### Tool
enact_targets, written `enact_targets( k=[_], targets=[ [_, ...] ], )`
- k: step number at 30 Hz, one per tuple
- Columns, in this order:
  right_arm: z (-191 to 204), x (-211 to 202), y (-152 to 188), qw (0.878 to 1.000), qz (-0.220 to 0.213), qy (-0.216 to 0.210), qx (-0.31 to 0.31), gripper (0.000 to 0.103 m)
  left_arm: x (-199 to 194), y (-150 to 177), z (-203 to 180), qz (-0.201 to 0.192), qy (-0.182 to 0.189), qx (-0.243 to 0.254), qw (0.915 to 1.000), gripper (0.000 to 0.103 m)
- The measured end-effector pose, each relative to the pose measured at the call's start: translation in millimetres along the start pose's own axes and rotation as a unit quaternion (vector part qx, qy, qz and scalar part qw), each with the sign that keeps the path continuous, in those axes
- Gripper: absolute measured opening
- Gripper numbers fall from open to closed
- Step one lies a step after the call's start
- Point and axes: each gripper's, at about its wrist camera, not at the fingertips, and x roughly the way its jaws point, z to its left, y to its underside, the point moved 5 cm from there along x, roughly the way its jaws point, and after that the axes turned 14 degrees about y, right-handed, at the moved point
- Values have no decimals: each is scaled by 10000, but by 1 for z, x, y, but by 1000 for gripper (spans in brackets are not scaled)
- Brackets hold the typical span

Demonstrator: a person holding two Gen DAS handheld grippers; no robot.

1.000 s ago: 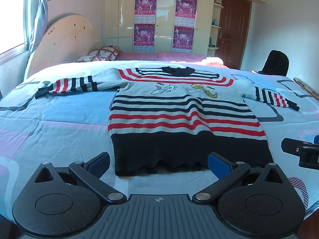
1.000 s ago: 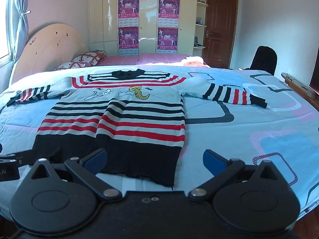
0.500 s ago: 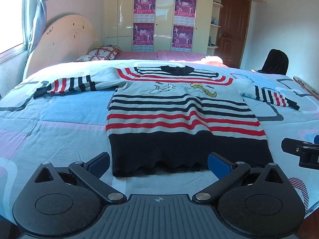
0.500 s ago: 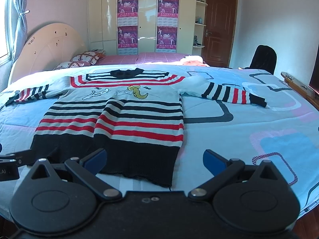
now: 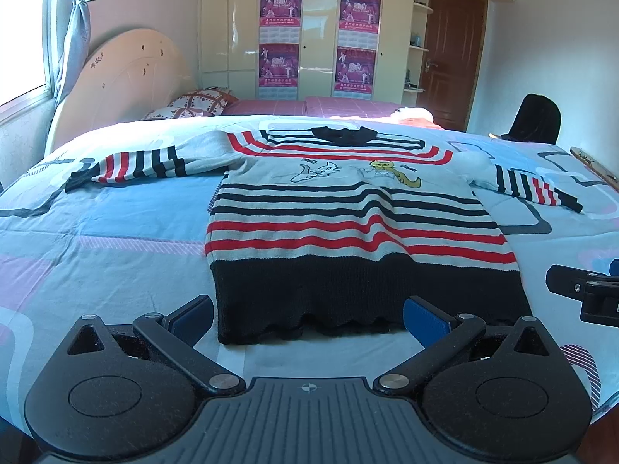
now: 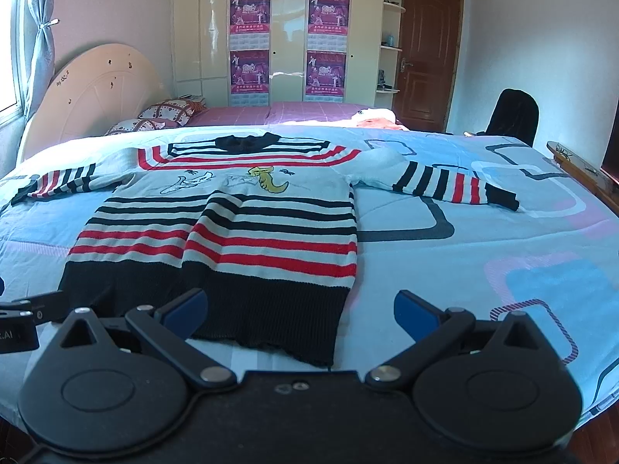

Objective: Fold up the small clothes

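Note:
A small striped sweater (image 5: pixel 348 224) (image 6: pixel 240 232) lies flat on the bed, face up, both sleeves spread sideways, its black hem nearest me. Cartoon figures mark its chest. My left gripper (image 5: pixel 307 315) hovers open just short of the hem, its blue pads either side of the hem's middle. My right gripper (image 6: pixel 300 309) is open too, above the hem's right corner. The right gripper's black body (image 5: pixel 588 294) shows at the right edge of the left wrist view, and the left gripper's body (image 6: pixel 23 321) at the left edge of the right wrist view.
The bed's light blue patterned sheet (image 5: pixel 96 232) spreads wide around the sweater. A cream headboard (image 5: pixel 123 77) and pillows (image 5: pixel 197 102) stand at the far left. A wardrobe with posters (image 5: pixel 317 38), a brown door (image 5: pixel 452 50) and a black chair (image 5: pixel 536 120) stand beyond.
Both views have crept slightly nearer the sweater's hem. The grippers stay open and the sweater lies as before.

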Motion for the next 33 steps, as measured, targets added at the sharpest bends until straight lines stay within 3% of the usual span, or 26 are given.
enact_targets(
  k=[33],
  targets=[
    [1,4,-5,9999,-47,-29,-84,102,-3,-2,2,-22,-65,-21,10000,103]
  ],
)
